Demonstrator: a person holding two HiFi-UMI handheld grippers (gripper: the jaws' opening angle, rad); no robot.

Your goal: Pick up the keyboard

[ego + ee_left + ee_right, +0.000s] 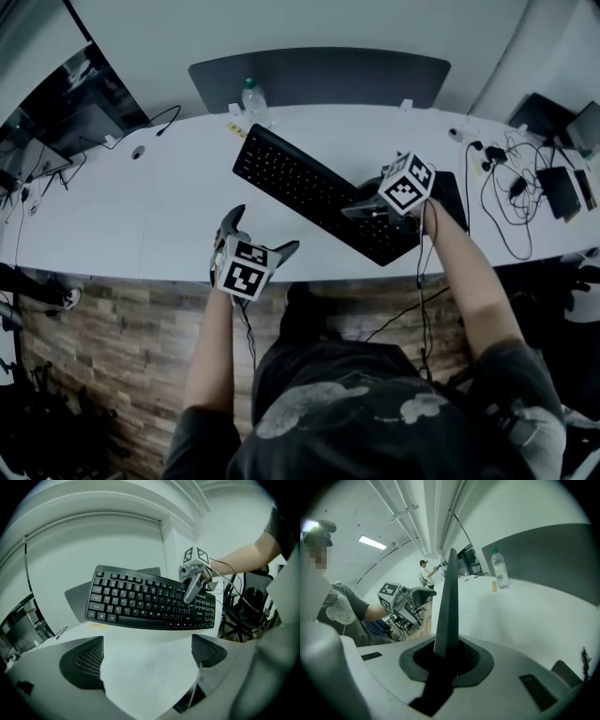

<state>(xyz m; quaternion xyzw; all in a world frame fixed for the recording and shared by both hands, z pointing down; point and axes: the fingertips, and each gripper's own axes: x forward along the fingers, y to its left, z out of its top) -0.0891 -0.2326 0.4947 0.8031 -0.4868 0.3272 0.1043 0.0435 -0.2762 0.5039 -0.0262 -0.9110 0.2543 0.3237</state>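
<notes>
Left gripper [268, 226] is nearest, at the front edge of the desk [141, 216], jaws spread wide with nothing between them. Its own view shows only bare white desktop between the two dark pads [84, 660].

Right gripper [366, 211] is a bit further in and to the right, pinching the keyboard [309, 187] at its right end. In the right gripper view the jaws close on the board, which stands edge-on [449, 602] straight up out of the grip. The left gripper view shows the keyboard [140, 604] keys facing the camera, tilted, and it looks raised clear of the desktop, with the right gripper [191, 592] clamped over the keys near the number pad. No other support visible.

In the head view the keyboard runs diagonally from the grip toward the upper left, over the middle of the desk.

Beyond it, a water bottle [253, 98] stands upright at the desk's back edge, just in front of a dark partition panel [319, 75]. Tangled cables [511, 187] lie on the desk's right end, well apart from the keyboard. A monitor [56, 112] sits at the far left.
</notes>
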